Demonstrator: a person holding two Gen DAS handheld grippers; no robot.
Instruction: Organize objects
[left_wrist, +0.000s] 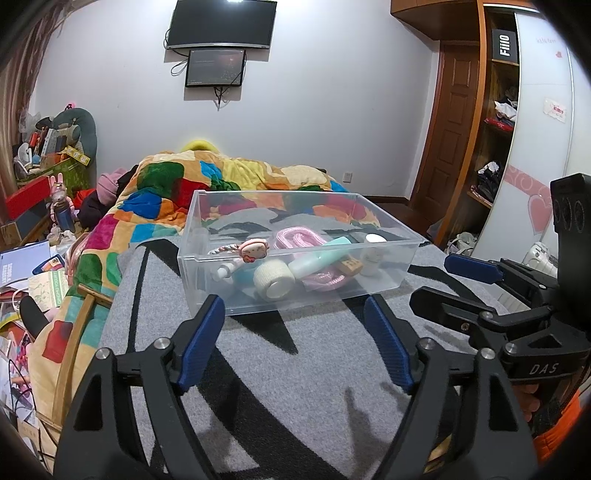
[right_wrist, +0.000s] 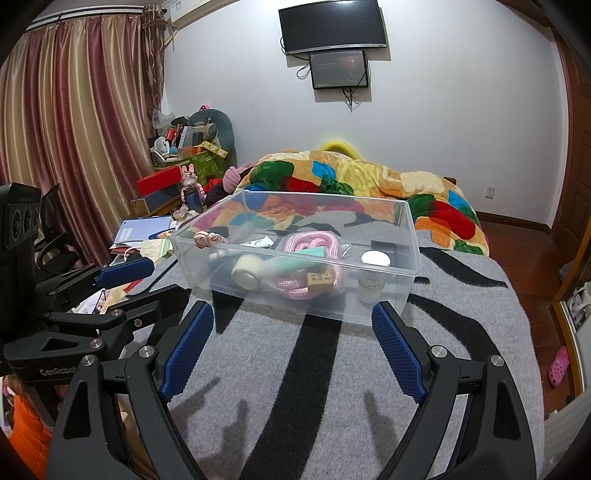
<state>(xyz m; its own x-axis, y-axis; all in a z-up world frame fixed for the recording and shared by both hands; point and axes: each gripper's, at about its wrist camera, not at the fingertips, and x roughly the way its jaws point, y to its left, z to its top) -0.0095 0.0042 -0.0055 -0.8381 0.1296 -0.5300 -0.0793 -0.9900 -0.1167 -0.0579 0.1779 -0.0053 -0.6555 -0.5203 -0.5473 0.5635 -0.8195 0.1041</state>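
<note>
A clear plastic box (left_wrist: 207, 221) (right_wrist: 410, 225) stands on the grey and black blanket (left_wrist: 314, 387) (right_wrist: 314, 387) on the bed. In it lie a pink coiled cord (left_wrist: 295, 236) (right_wrist: 314, 242), a white tape roll (left_wrist: 275, 282) (right_wrist: 247, 275), a mint tube (left_wrist: 317, 258) (right_wrist: 295, 262), a small white jar (left_wrist: 373, 254) (right_wrist: 373, 273), a wooden block (left_wrist: 351, 264) (right_wrist: 319, 278) and a pink charm (left_wrist: 253, 249) (right_wrist: 203, 240). My left gripper (left_wrist: 295, 314) is open and empty just in front of the box. My right gripper (right_wrist: 293, 319) is open and empty, also in front of the box.
A colourful quilt (left_wrist: 166, 192) (right_wrist: 351, 173) is heaped behind the box. Books, boxes and toys (left_wrist: 40, 229) (right_wrist: 173, 177) are piled left of the bed. A wardrobe (left_wrist: 517, 129) stands at the right. Screens (left_wrist: 221, 26) (right_wrist: 332, 26) hang on the far wall.
</note>
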